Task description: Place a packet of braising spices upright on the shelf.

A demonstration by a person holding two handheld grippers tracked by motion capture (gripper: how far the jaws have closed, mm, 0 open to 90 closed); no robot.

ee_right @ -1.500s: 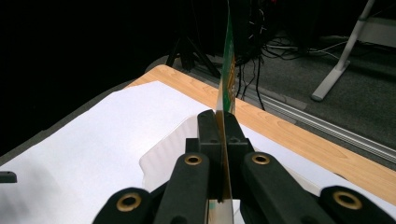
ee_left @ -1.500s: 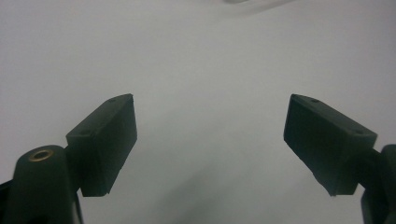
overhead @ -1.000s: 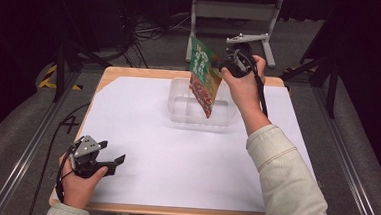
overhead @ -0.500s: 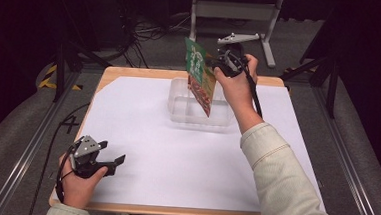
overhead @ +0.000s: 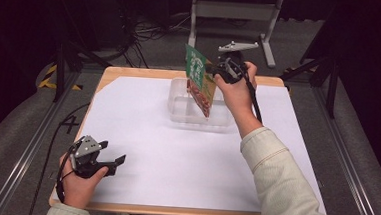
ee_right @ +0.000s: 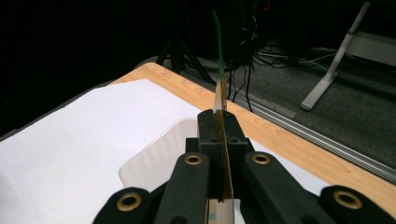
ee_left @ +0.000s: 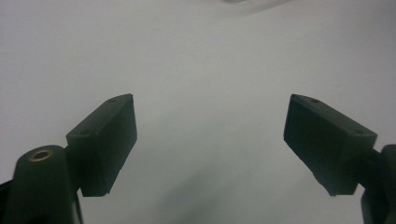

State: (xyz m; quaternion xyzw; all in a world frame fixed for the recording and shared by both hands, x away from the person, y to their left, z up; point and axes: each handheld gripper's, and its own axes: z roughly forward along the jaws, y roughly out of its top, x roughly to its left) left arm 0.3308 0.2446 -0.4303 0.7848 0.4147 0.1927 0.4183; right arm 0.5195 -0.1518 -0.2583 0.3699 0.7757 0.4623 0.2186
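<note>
My right gripper (overhead: pixel 213 71) is clenched on one green-and-red packet (overhead: pixel 199 78), held above one clear tray (overhead: pixel 178 106); its print is too blurred to read. My left gripper (overhead: pixel 109 153) hangs released over white paper (overhead: pixel 175 161).

Most of your white sheet (overhead: pixel 175 161) lies bare, so you have free passage across its middle and near side. The clear tub (overhead: pixel 198 110) stands toward the far edge, and the packet (overhead: pixel 199 80) pinched in your right gripper (overhead: pixel 215 71) hangs over it, blocking the way in from above. Your left gripper (overhead: pixel 108 155), jaws apart, sits near the front-left corner.
</note>
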